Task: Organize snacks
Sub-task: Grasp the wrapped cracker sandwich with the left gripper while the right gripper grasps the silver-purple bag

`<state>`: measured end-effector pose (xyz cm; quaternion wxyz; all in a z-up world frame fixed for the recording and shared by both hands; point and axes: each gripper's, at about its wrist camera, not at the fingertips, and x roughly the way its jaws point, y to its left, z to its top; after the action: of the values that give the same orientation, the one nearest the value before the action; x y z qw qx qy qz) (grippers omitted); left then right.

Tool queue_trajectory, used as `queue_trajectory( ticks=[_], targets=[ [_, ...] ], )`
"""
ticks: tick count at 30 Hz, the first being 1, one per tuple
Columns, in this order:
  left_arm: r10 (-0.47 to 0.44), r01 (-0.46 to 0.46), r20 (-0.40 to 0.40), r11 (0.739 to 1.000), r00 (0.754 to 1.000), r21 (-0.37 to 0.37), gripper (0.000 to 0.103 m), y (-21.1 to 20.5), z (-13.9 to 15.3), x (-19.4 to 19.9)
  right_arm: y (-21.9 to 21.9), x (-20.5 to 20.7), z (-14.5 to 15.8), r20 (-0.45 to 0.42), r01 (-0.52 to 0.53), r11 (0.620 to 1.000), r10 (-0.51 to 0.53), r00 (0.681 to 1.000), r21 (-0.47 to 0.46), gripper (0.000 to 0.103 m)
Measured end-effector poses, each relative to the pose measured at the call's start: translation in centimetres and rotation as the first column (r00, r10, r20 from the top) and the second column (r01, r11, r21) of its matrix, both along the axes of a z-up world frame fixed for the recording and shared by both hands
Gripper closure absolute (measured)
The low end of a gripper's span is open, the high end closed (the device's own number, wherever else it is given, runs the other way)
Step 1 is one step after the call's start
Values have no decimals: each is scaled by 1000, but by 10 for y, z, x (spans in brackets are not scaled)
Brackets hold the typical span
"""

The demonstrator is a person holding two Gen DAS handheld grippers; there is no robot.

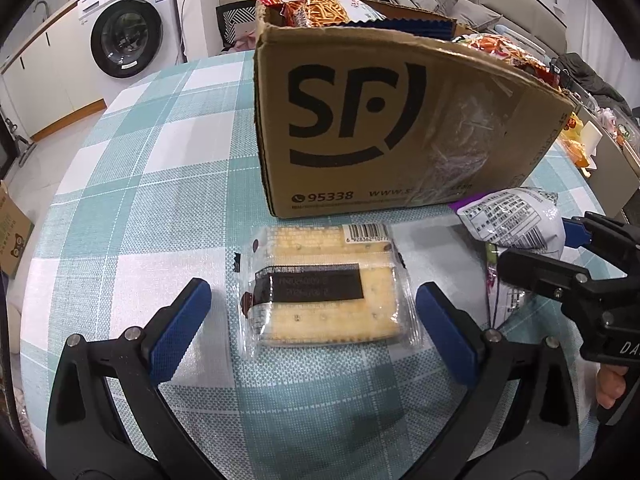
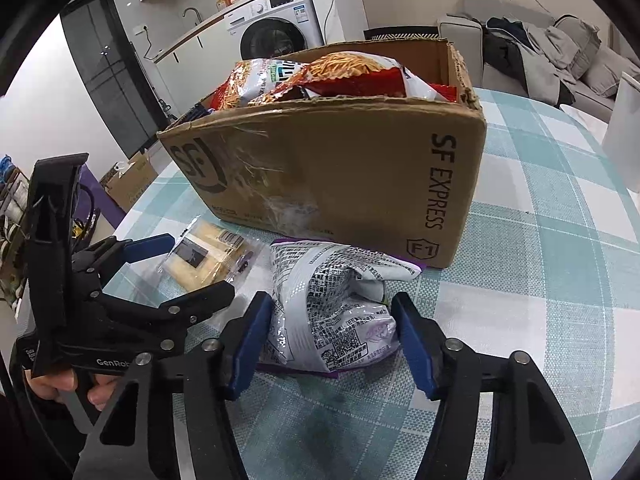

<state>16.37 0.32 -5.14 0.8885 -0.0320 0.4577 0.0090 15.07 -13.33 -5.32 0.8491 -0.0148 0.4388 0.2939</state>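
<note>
A clear pack of crackers [image 1: 324,284] lies flat on the checked tablecloth [image 1: 160,184] in front of the SF cardboard box [image 1: 380,128]. My left gripper [image 1: 314,320] is open, its blue pads on either side of the pack, not touching it. A white and purple snack bag [image 2: 332,312] lies by the box corner [image 2: 360,176]. My right gripper [image 2: 326,344] straddles this bag with both pads close to its sides; I cannot tell whether they are pressing it. The bag [image 1: 516,220] and the right gripper [image 1: 568,256] also show in the left wrist view. The crackers [image 2: 208,256] show in the right wrist view.
The box holds several red and orange snack bags [image 2: 320,76]. A washing machine [image 1: 128,36] stands beyond the table at the left. A sofa with clothes [image 2: 540,48] is behind. More snacks [image 1: 580,140] lie at the far right. A white object [image 2: 624,136] stands at the table's right.
</note>
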Motion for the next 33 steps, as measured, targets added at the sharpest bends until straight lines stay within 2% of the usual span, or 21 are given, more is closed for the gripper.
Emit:
queue_trajectory(
  ticks=[8, 14, 18, 23, 33],
  targets=[
    [-19, 19, 11, 999, 1000, -36, 3, 2, 2, -4, -6, 0, 6, 5, -1, 999, 1, 1000, 44, 50],
    [-39, 39, 19, 999, 999, -1, 20, -4, 3, -8, -9, 0, 9, 6, -5, 999, 5, 1000, 46, 52],
    [-68, 67, 33, 997, 997, 24, 39, -10, 4, -12, -10, -1, 9, 2, -8, 999, 8, 1000, 45, 52],
    [-77, 77, 45, 997, 996, 15, 43, -11, 7, -15, -11, 2, 9, -6, -5, 999, 6, 1000, 52, 52],
    [-78, 81, 71, 996, 994, -35, 45, -8, 16, -20, -11, -1, 11, 12, -28, 997, 28, 1000, 70, 55]
  ],
)
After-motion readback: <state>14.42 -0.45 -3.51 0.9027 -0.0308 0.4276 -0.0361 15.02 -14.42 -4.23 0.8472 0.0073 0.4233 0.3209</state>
